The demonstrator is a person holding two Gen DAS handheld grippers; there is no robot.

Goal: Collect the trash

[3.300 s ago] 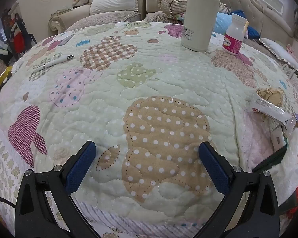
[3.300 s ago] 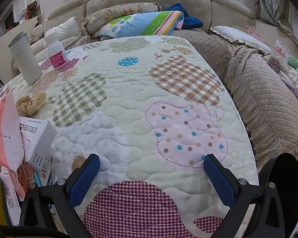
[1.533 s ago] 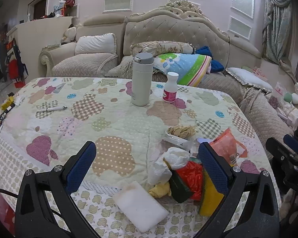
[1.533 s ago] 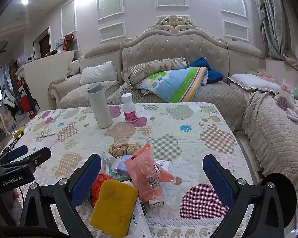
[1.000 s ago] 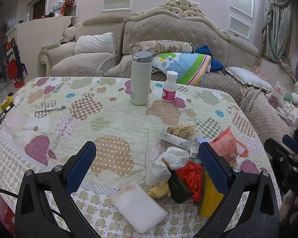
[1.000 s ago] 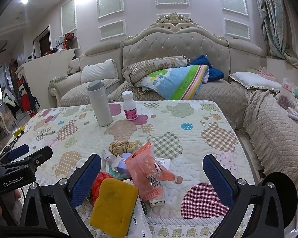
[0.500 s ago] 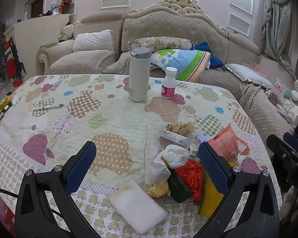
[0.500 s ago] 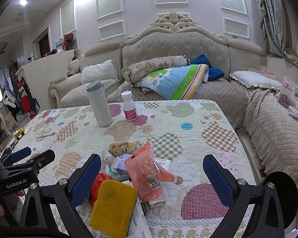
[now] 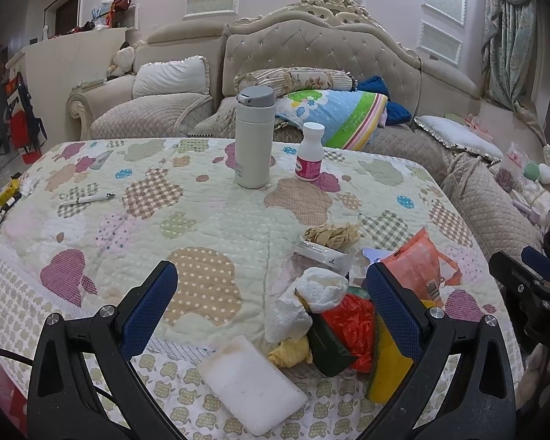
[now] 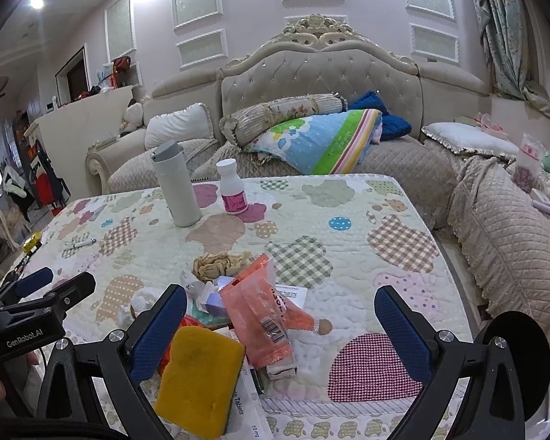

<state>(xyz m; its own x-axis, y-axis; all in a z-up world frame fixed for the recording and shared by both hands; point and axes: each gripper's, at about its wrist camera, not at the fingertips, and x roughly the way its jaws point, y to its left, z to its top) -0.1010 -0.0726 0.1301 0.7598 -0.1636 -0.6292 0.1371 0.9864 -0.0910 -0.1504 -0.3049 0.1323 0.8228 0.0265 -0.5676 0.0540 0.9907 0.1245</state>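
Observation:
A heap of trash lies at the near edge of the quilted table point(image 9: 216, 220): crumpled white tissue point(image 9: 311, 293), a red plastic bag point(image 9: 352, 326), an orange wrapper point(image 9: 418, 260) point(image 10: 264, 311), a yellow sponge point(image 10: 198, 377), a white foam block point(image 9: 249, 377), a crumpled beige wad point(image 9: 333, 234) point(image 10: 220, 262) and a tablet box point(image 10: 245, 410). My left gripper point(image 9: 271, 300) is open and empty, held above the table's near edge, left of the heap. My right gripper point(image 10: 282, 326) is open and empty above the heap's right side.
A white thermos point(image 9: 255, 137) and a small white bottle with a pink label point(image 9: 310, 152) stand at the far middle of the table. A pen point(image 9: 88, 198) lies far left. A beige sofa point(image 9: 311, 55) with pillows wraps behind and to the right.
Since 3.3 s ago both grippers have pulled back and up from the quilt, bringing the whole table and trash heap into view. Over the last second they have hardly moved.

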